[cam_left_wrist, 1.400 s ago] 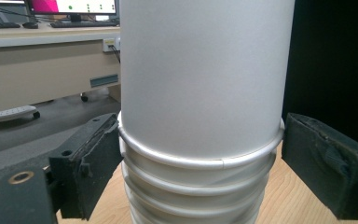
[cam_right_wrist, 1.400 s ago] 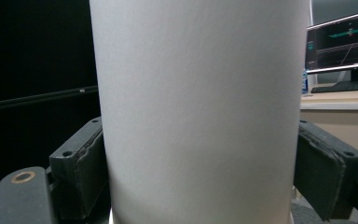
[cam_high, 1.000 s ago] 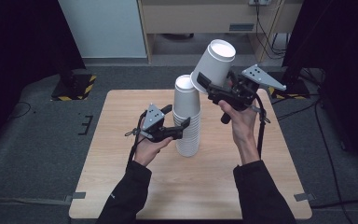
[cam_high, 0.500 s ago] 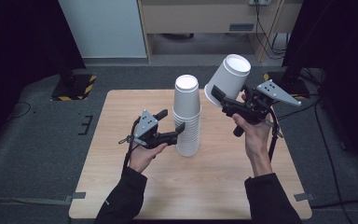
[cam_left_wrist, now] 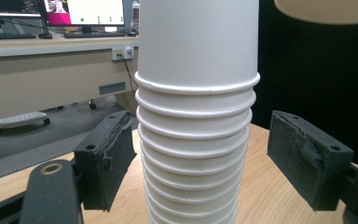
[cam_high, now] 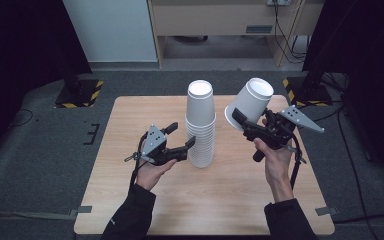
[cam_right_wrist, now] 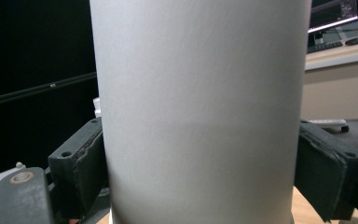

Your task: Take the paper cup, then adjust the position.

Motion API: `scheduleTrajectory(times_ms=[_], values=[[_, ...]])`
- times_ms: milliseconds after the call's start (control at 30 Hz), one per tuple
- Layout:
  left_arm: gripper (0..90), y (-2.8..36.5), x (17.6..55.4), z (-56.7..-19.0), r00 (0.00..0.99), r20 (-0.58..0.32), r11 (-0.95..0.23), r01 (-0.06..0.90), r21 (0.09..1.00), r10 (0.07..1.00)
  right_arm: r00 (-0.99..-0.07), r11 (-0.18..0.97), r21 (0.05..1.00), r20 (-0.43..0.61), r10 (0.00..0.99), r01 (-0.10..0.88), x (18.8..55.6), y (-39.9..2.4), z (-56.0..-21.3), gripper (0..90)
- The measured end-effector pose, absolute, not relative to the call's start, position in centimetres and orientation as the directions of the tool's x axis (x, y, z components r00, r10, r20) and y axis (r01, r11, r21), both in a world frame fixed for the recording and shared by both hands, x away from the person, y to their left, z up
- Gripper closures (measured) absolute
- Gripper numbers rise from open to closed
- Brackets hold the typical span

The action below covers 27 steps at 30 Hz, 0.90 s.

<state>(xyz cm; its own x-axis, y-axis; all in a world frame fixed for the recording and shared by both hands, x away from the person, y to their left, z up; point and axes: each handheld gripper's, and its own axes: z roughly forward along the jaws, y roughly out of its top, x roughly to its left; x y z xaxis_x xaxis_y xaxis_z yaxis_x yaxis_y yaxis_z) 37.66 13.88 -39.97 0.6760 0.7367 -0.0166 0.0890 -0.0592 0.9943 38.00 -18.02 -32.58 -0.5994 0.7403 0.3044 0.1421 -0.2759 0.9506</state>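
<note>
The step in hand looks like separating one cup from the stack and carrying it off. The right tool is clenched on a single paper cup, held tilted in the air beside the stack of cups on the table. The left tool straddles the stack low down, its jaws just been closing, pads not yet touching. Next, the lifted cup likely needs a bare spot on the table.

A wooden table on grey floor; behind, a desk with monitors (keyboards too).
</note>
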Motion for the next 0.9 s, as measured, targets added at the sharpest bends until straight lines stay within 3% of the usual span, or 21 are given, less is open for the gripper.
scheduleTrajectory(times_ms=[900], values=[[24.2,12.5,36.0,-43.3,0.685,0.006,-0.109,0.107,0.988,0.729,-0.502,-0.407,0.879,0.477,0.722,0.25,35.8,-19.8,-39.2,14.5]])
